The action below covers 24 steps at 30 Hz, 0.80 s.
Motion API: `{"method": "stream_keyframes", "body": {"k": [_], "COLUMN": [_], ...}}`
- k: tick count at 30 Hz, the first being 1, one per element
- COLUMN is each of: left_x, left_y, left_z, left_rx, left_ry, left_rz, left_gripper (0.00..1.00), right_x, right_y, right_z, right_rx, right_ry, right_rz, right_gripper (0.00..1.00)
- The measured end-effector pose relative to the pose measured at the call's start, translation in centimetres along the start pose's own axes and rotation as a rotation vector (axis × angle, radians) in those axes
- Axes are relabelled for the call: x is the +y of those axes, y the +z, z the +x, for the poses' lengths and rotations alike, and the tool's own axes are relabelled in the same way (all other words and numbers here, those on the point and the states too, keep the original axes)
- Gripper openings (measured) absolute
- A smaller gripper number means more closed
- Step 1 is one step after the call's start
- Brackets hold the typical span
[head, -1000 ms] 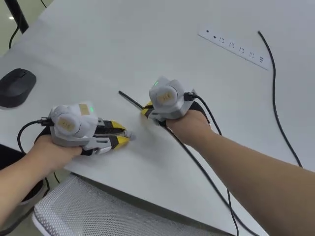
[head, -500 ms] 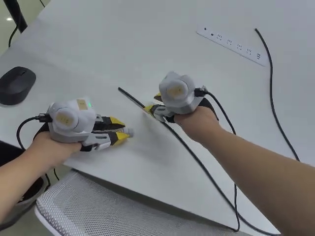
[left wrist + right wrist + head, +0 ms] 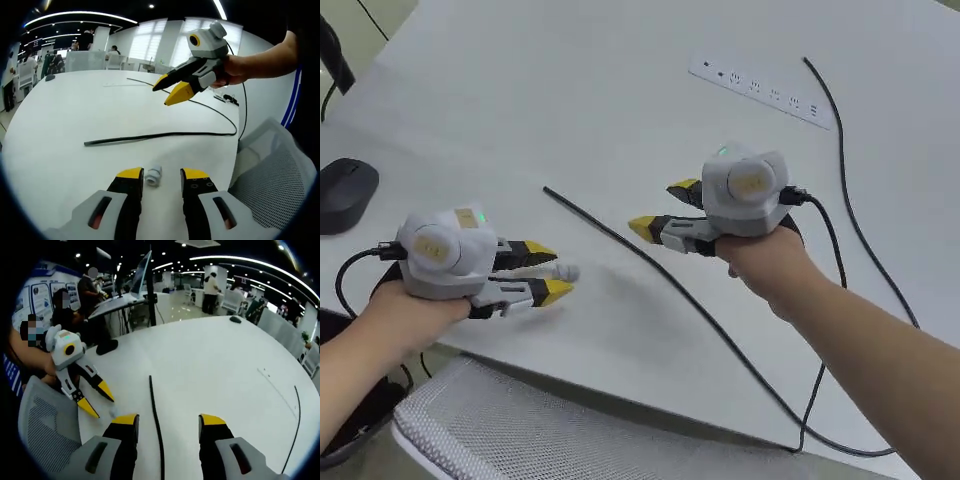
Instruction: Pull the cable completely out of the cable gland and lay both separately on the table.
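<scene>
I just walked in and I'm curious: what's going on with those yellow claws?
A person holds a gripper in each hand over a white table. The black cable lies there, already out of the small grey cable gland, which sits between the open jaws of the left gripper. The right gripper hangs open above the cable.

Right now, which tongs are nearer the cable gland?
Left. The left tongs straddle the cable gland, which lies on the table between their open tips. The right tongs hover open above the black cable, farther off.
</scene>
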<state>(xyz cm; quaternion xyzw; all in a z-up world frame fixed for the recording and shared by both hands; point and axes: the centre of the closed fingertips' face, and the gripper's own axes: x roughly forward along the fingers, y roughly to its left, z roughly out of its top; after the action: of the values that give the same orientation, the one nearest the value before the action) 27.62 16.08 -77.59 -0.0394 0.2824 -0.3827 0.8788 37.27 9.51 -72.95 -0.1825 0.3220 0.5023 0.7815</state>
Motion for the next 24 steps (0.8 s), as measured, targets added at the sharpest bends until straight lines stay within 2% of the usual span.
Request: {"method": "stream_keyframes", "body": {"k": [9,14,17,19,24], "left_x": [-1.6,-2.9,-3.6,-4.1,-5.2], "left_y": [1.7,3.0,3.2,3.1,4.2], "left_z": [-1.6,-2.3,-2.5,-2.8,-4.1], "left_rx": [-0.002,-0.015,-0.006,0.018,-0.003], "left_ry": [-0.012,-0.023,-0.035,-0.045,-0.058], "left_rz": [-0.006,-0.005,-0.003,0.032,0.016], "left_gripper": [0.41,0.47,0.5,0.52,0.57], "right_x": [0.8,0.6,0.8,0.8,1.4], "right_y": [-1.1,-1.4,-1.8,-2.5,-3.9], "right_z": [-5.1,-7.8,-9.7,-11.2,-14.1], "right_rx": [-0.086,-0.159,-0.199,-0.222,-0.274], "right_ry": [-0.014,-0.032,-0.041,-0.049,-0.066], "right_rz": [0.051,0.089,0.132,0.187,0.212], "right_gripper": [0.55,0.61,0.65,0.67,0.77]}}
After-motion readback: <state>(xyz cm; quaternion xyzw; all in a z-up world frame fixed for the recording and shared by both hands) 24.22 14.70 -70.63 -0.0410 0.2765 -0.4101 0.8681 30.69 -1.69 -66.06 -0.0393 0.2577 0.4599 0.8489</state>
